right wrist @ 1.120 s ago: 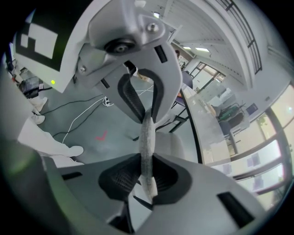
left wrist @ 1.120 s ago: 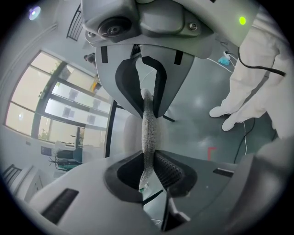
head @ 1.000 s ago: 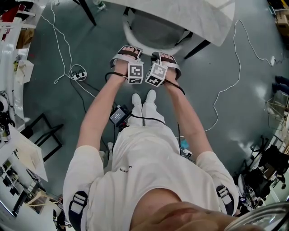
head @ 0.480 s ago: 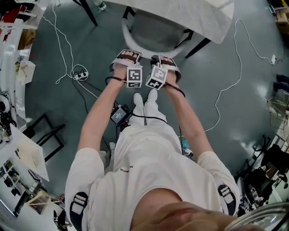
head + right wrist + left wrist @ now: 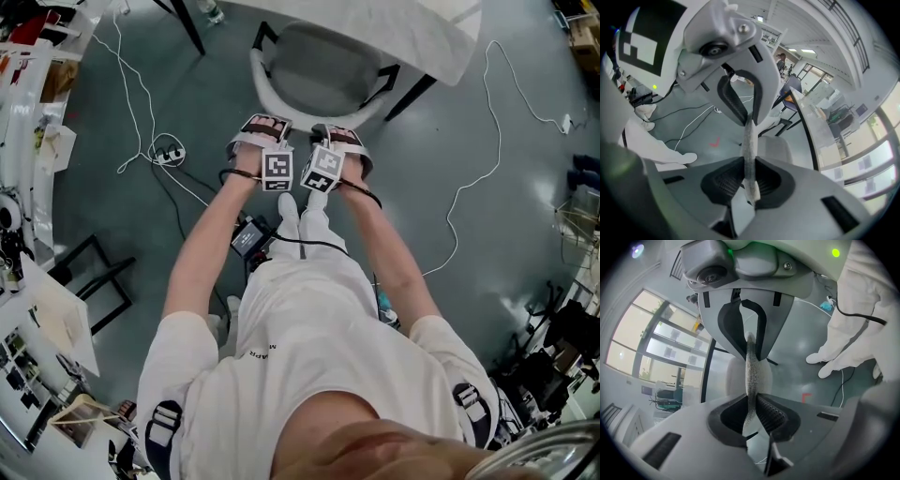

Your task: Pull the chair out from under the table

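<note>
The chair (image 5: 323,67) has a grey seat and a thin white curved backrest (image 5: 298,111); it stands partly under the white table (image 5: 403,28). In the head view my left gripper (image 5: 261,128) and right gripper (image 5: 339,133) sit side by side on the near rim of the backrest. The left gripper view shows the left gripper (image 5: 751,380) shut on the speckled backrest edge (image 5: 751,359). In the right gripper view the right gripper (image 5: 750,143) pinches the same edge (image 5: 748,133), with the grey seat (image 5: 777,149) beyond it.
Black table legs (image 5: 187,28) (image 5: 410,97) flank the chair. White cables and a power strip (image 5: 165,153) lie on the grey floor at left. The person's white shoes (image 5: 300,211) stand just behind the grippers. Cluttered shelves (image 5: 28,141) and a black frame (image 5: 94,272) line the left side.
Both grippers have moved back toward the person's body with the backrest held. The chair has slid out, and more of its seat shows past the table edge.
</note>
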The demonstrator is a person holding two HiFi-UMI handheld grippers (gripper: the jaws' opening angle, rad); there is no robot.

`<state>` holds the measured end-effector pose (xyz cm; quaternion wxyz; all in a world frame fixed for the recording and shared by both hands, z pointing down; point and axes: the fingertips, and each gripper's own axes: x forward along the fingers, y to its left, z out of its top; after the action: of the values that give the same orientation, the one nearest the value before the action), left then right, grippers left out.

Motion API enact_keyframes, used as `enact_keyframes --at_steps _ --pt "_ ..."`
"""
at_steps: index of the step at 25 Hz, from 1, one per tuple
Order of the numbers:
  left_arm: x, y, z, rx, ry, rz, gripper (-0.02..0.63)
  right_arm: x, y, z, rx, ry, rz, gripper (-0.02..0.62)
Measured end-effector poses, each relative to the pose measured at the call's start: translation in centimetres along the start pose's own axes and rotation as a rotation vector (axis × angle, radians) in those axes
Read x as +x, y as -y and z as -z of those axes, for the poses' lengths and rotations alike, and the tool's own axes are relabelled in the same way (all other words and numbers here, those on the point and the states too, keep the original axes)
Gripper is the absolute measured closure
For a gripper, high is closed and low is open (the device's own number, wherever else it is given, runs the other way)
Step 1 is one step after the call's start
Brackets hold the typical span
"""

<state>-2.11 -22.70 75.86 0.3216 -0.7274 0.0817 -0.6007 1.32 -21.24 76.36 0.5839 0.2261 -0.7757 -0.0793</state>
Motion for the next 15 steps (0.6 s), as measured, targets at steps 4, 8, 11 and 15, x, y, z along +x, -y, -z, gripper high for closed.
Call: enact_keyframes --at_steps 4,8,11,15 --pt "-1.1 1.3 0.0 -0.009 -0.010 0.001 0.551 -0.6 -1.8 -0.3 -0.001 0.007 -0.016 0.526" --pt "-2.0 2.6 -0.5 -0.017 -0.007 0.002 0.551 -1.2 -3.4 -0.2 -0.004 0.003 -0.030 0.526" --pt "-2.8 4.0 -0.6 -0.021 -0.007 0.013 0.551 -1.9 -4.5 -0.6 -0.011 0.003 -0.031 0.526" --pt "-4.0 5.5 -0.7 -0.026 -0.013 0.019 0.551 -2.9 -6.2 -1.0 -0.023 -0.002 -0.038 0.526"
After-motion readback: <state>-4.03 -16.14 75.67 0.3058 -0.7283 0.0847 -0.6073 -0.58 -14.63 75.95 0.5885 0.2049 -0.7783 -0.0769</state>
